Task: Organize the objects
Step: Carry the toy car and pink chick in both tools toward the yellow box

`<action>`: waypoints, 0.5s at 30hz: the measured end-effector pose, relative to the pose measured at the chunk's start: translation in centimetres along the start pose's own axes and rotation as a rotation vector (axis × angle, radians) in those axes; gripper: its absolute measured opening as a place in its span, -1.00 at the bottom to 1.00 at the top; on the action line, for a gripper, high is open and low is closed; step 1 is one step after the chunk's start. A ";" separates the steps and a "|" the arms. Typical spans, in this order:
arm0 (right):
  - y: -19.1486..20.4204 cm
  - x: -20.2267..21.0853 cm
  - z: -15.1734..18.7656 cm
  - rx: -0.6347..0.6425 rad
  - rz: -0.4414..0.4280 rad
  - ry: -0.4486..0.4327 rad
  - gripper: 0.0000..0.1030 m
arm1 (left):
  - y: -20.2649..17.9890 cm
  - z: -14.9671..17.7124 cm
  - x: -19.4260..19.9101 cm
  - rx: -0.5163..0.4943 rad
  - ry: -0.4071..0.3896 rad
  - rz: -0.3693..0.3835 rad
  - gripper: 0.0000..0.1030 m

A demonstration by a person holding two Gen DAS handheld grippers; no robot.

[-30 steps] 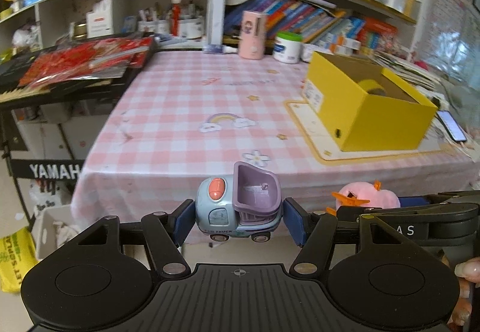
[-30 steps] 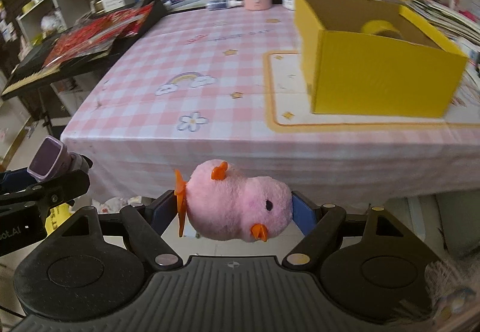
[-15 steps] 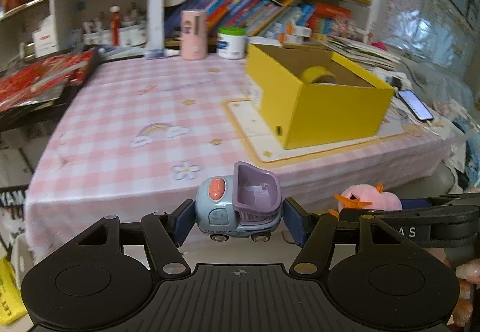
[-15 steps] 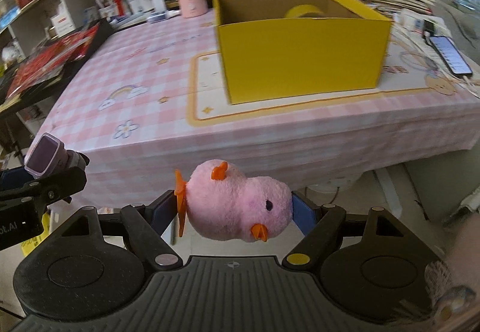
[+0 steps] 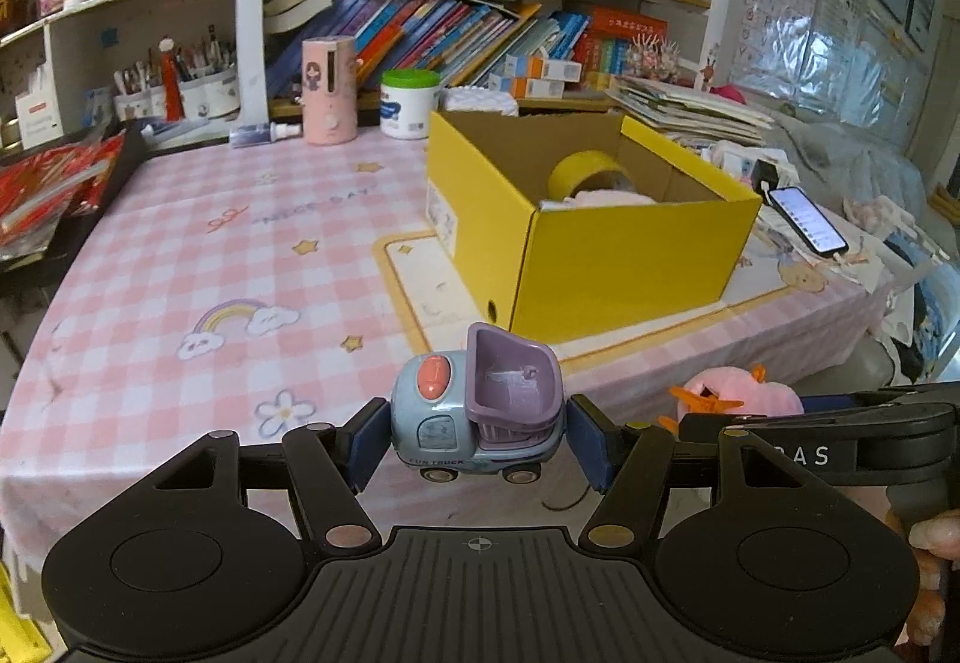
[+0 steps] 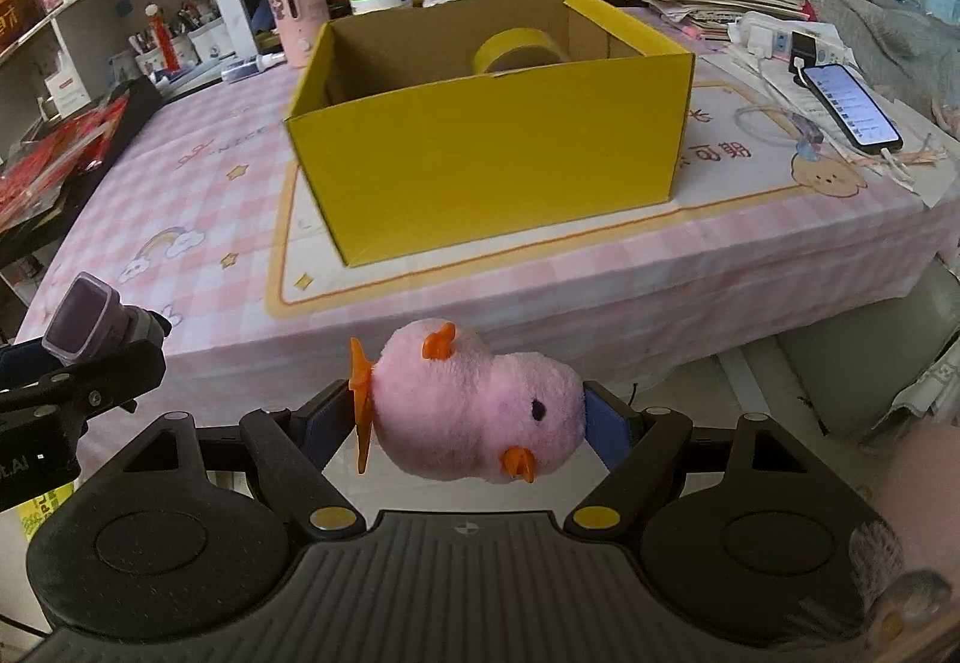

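The left gripper has its jaws clamped on a blue toy truck with a purple tipper. The right gripper has its jaws clamped on a pink plush chick. Both toys hang before the bench edge, near the open yellow box, which holds a tape roll.

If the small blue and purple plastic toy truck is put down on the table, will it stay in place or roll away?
The blue and purple plastic toy truck, held in the left gripper, has free-looking wheels, so it may roll on the pink checked tablecloth. Its hard, smooth shell could slip between the pads. Being small hollow plastic, it is probably light.
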State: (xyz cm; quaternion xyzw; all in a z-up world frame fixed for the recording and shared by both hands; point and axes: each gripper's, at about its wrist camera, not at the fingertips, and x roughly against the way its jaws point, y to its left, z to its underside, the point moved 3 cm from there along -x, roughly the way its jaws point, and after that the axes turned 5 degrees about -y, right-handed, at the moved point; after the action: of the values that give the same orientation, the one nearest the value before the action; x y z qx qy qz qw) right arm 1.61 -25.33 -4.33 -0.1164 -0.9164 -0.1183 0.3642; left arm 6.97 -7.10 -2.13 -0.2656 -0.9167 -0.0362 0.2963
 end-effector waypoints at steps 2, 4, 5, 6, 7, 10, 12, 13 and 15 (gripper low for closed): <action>-0.5 -0.3 -0.6 0.000 0.003 -0.005 0.52 | -0.6 -0.7 -0.3 -0.014 -0.023 0.008 0.22; -0.9 -0.4 -1.4 0.001 0.007 -0.023 0.52 | -1.3 -1.5 -0.6 -0.033 -0.049 0.015 0.22; -1.1 -0.5 -1.9 0.002 0.008 -0.035 0.52 | -1.6 -1.9 -0.8 -0.042 -0.061 0.018 0.22; -1.4 -0.5 -2.4 0.003 0.009 -0.050 0.52 | -2.0 -2.3 -1.0 -0.051 -0.074 0.020 0.22; -1.7 -0.4 -3.1 0.004 0.009 -0.066 0.52 | -2.3 -2.8 -1.2 -0.058 -0.086 0.021 0.22; -2.6 -0.3 -5.3 -0.006 0.007 -0.119 0.52 | -3.1 -4.4 -2.1 -0.066 -0.122 0.020 0.22; -3.2 -0.2 -7.1 0.002 0.006 -0.163 0.52 | -3.4 -5.6 -2.8 -0.064 -0.143 0.019 0.22; -3.4 -0.2 -7.9 0.009 0.004 -0.184 0.52 | -3.7 -6.2 -3.1 -0.063 -0.154 0.017 0.22; -4.0 -0.3 -9.7 0.026 -0.004 -0.223 0.52 | -4.2 -7.3 -3.9 -0.062 -0.177 0.013 0.22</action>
State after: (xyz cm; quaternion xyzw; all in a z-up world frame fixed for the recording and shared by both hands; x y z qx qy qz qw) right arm 6.85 -32.05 1.80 -0.1226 -0.9529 -0.0936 0.2611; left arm 11.35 -14.13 2.07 -0.2829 -0.9360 -0.0388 0.2060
